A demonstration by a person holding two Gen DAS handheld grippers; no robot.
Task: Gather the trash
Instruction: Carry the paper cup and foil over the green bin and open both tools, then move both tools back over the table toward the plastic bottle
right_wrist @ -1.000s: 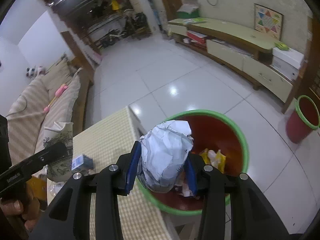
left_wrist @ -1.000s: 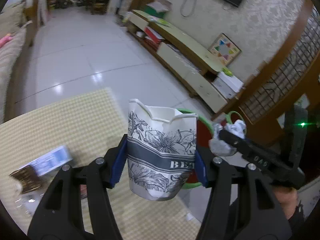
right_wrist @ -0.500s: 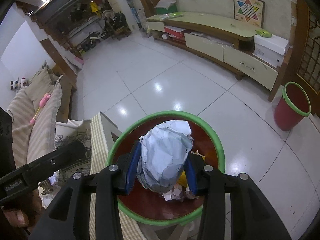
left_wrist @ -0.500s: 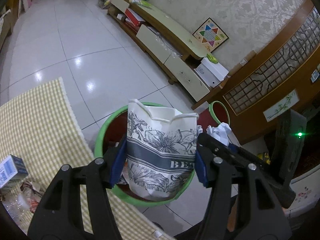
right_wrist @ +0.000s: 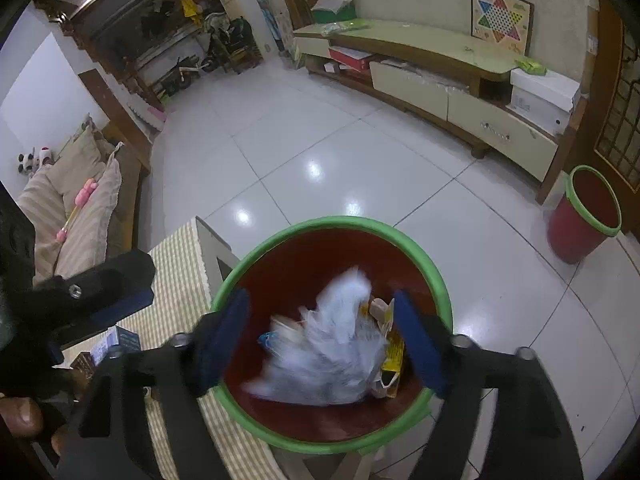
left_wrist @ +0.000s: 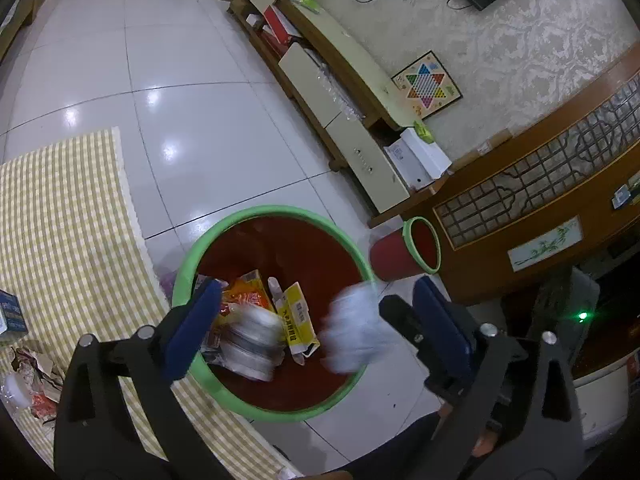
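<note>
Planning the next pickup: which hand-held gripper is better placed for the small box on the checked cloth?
Left, probably: the left hand-held gripper, opening and empty, sits nearest the small box.

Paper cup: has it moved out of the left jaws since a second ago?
Yes. The cup has dropped from the opening left jaws into the bin, a blur below its green rim.

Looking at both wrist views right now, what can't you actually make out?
- Crumpled paper, right wrist view: motion blur hides its shape.
- Paper cup in the bin, left wrist view: blurred, pattern unreadable.
- Small blue box on the checked cloth, left wrist view: cut off by the edge.
</note>
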